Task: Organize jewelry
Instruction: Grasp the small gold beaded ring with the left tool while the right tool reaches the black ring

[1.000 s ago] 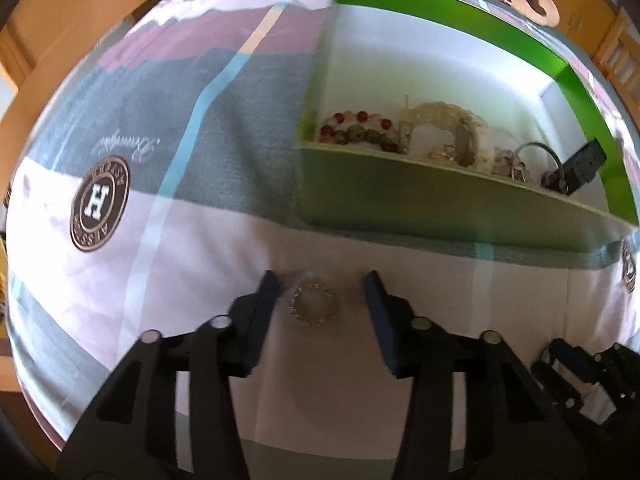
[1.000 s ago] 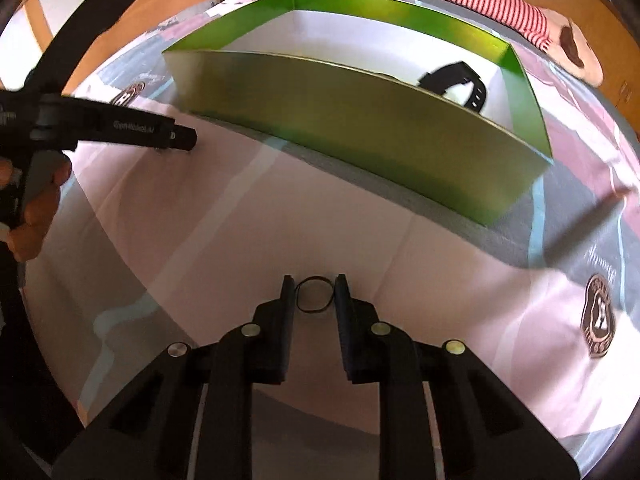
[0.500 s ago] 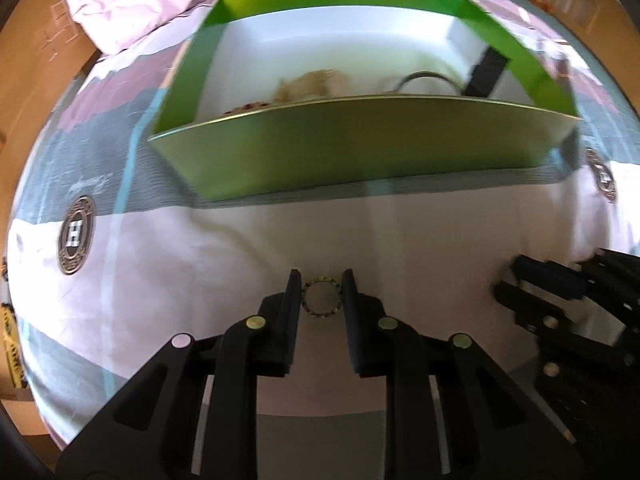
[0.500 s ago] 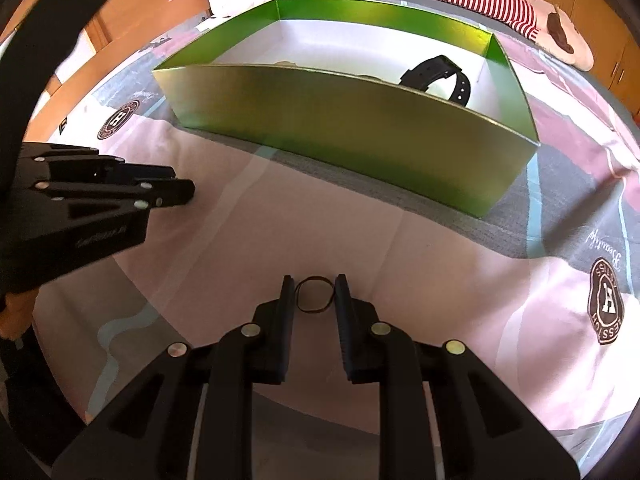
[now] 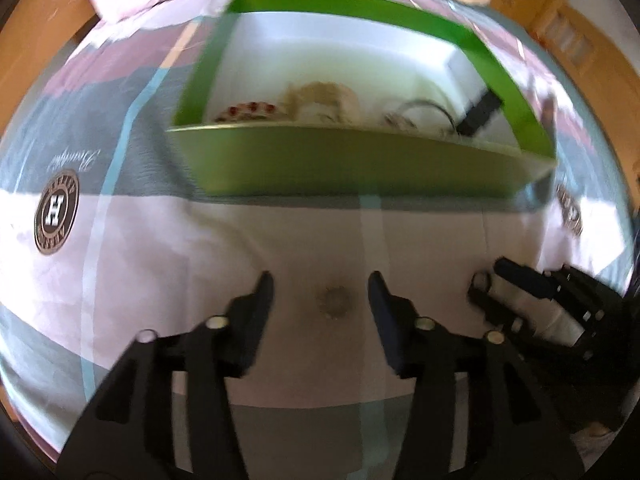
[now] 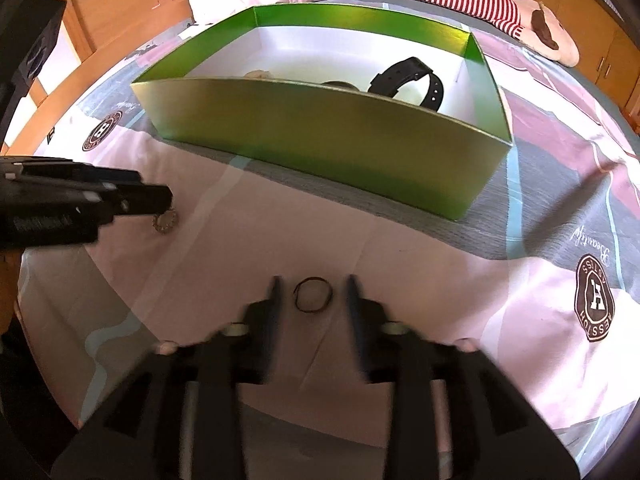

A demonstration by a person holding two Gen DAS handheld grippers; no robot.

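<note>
On the bedspread (image 6: 440,264), we are opening both grippers (image 5: 320,284) (image 6: 313,282); bead ring (image 5: 333,301) and band (image 6: 313,295) lying loose between jaws.

Green box (image 6: 320,152), black watch (image 6: 408,76), pink-grey checked bedsheet (image 6: 440,280) with brown emblems.

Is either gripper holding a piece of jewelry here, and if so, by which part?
Nothing is held. The left gripper is opening around the beaded ring; the right gripper is opening around the dark ring. Both rings lie free on the bedsheet.
</note>
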